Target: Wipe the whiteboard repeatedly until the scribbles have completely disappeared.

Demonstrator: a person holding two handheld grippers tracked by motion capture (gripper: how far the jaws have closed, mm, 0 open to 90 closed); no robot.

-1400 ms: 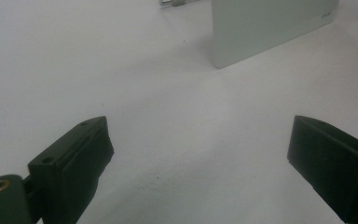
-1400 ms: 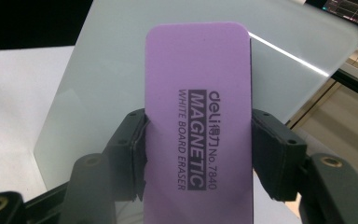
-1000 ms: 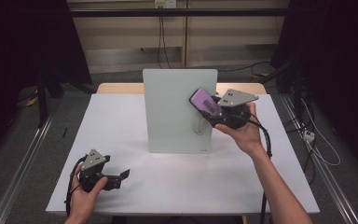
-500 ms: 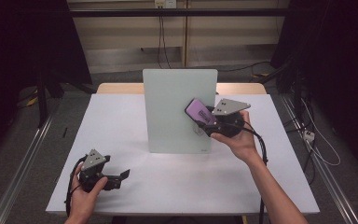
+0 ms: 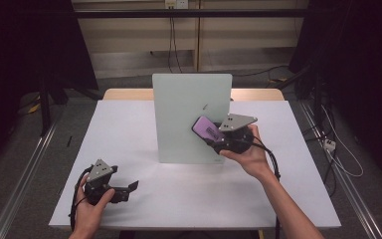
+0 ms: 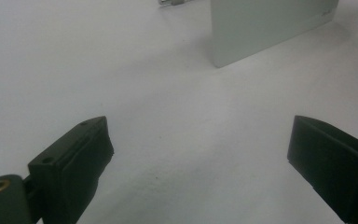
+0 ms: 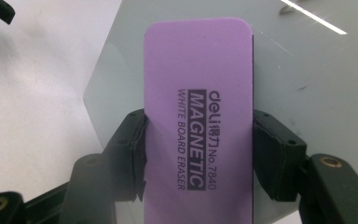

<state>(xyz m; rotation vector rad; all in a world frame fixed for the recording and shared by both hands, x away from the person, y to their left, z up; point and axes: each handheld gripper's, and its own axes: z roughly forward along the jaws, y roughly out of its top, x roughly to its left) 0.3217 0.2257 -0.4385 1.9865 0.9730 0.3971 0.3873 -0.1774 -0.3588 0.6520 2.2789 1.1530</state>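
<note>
The right gripper view is showing what the high view is too small to give: the print on the purple eraser [image 7: 198, 126], reading "MAGNETIC WHITE BOARD ERASER", and the two black jaws pressing on its long edges low down, with most of the eraser sticking out past them toward the top of the frame. Behind it the pale whiteboard [image 7: 307, 70] is taking up the upper right, carrying a few faint marks. The high view is giving the whole layout instead: the whiteboard [image 5: 191, 117] standing upright at mid-frame on the white desk [image 5: 129, 129], and the right hand-held gripper [image 5: 214, 137] pinching the eraser [image 5: 205, 128] in front of the board's lower right part; whether the eraser is touching the board cannot be told. The left gripper view is looking along the left hand-held gripper [image 6: 200, 158], whose jaws are standing spread wide over bare desk [image 6: 98, 60], with a lower corner of the whiteboard [image 6: 261, 28] at the upper right. In the high view this left hand-held gripper [image 5: 124, 188] is sitting at the lower left, well apart from the board.

Compared with a second ago, the right hand-held gripper and eraser are sitting lower on the board's face, while the left one is keeping its place.
</note>
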